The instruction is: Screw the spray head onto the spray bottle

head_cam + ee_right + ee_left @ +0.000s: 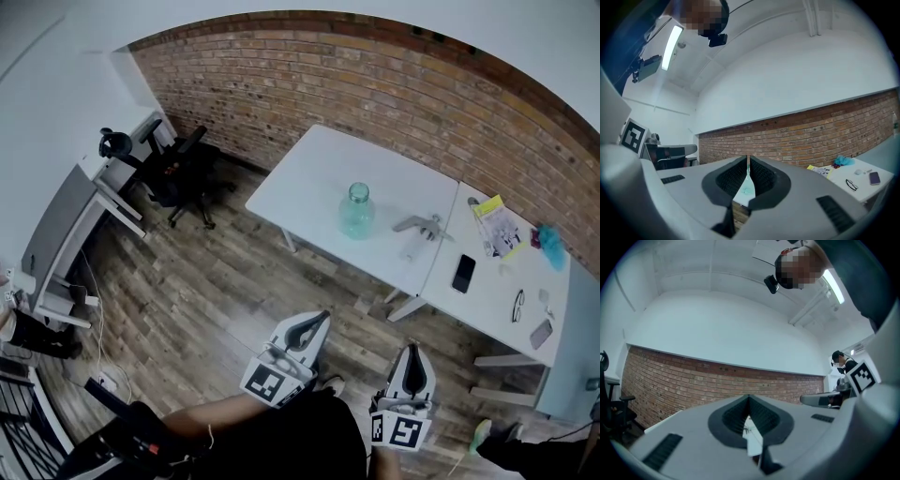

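A clear teal spray bottle stands upright and uncapped on the white table. The grey spray head lies on its side to the bottle's right, on the same table. My left gripper and right gripper hover over the wooden floor, well short of the table, both pointing toward it. Each is shut with nothing between its jaws. In the right gripper view the bottle shows faintly through the slit of the right gripper. The left gripper looks at the table edge and brick wall.
A second white table on the right carries a phone, a yellow booklet, glasses and a blue cloth. A black office chair and a desk stand at the left. Another person stands at the far right.
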{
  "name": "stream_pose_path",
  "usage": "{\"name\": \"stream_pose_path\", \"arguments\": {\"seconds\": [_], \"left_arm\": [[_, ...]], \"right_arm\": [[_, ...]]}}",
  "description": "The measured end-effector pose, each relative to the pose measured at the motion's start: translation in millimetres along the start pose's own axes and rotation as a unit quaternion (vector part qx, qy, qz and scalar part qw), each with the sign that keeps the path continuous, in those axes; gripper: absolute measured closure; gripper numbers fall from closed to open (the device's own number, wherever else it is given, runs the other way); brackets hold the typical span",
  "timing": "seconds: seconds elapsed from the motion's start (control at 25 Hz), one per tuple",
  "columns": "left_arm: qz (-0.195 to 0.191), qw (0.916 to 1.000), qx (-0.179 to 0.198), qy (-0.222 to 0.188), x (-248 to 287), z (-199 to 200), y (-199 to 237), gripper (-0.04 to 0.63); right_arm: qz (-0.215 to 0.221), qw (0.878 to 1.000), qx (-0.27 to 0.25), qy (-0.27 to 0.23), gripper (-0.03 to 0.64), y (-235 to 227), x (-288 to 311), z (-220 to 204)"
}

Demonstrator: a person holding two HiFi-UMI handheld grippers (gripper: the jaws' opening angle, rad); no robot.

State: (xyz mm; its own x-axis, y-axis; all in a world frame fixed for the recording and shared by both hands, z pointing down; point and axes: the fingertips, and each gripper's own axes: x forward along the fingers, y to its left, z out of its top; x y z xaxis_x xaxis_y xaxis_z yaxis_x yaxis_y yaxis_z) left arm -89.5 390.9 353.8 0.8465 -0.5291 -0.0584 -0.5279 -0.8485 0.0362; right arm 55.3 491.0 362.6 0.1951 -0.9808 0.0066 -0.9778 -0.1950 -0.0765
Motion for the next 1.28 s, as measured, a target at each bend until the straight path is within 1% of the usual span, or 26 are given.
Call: {"name": "stream_pose_path", "arguments": {"seconds": [0.28,0.52,0.76,1.12,1.28], "left_arm": [[-0.009,0.9999,-0.005,-0.004,32.5,-0.2,23.8,0.594],[-0.02,0.9997,-0.013,-0.005,63.3,-5.0,49.1,0.594],[-0.029,0.9993,-0.023,0.0,89.6,-10.7,77.3,0.594],[-0.035,0.9989,-0.031,0.0,113.0,-18.6,126.4,0.594],[-0.047,0.9982,-0.039,0.003,119.8,-25.7,139.6,0.594]], "right_arm": [[-0.008,1.0,0.001,0.01,0.607,-1.0,28.9,-0.2],[-0.019,1.0,-0.001,0.018,0.607,-7.1,68.4,-4.5],[-0.023,0.999,-0.007,0.025,0.607,-3.0,108.1,-2.6],[-0.036,0.999,-0.018,0.031,0.607,10.4,155.2,-2.1],[-0.047,0.998,-0.02,0.034,0.607,16.4,169.1,-4.6]]}}
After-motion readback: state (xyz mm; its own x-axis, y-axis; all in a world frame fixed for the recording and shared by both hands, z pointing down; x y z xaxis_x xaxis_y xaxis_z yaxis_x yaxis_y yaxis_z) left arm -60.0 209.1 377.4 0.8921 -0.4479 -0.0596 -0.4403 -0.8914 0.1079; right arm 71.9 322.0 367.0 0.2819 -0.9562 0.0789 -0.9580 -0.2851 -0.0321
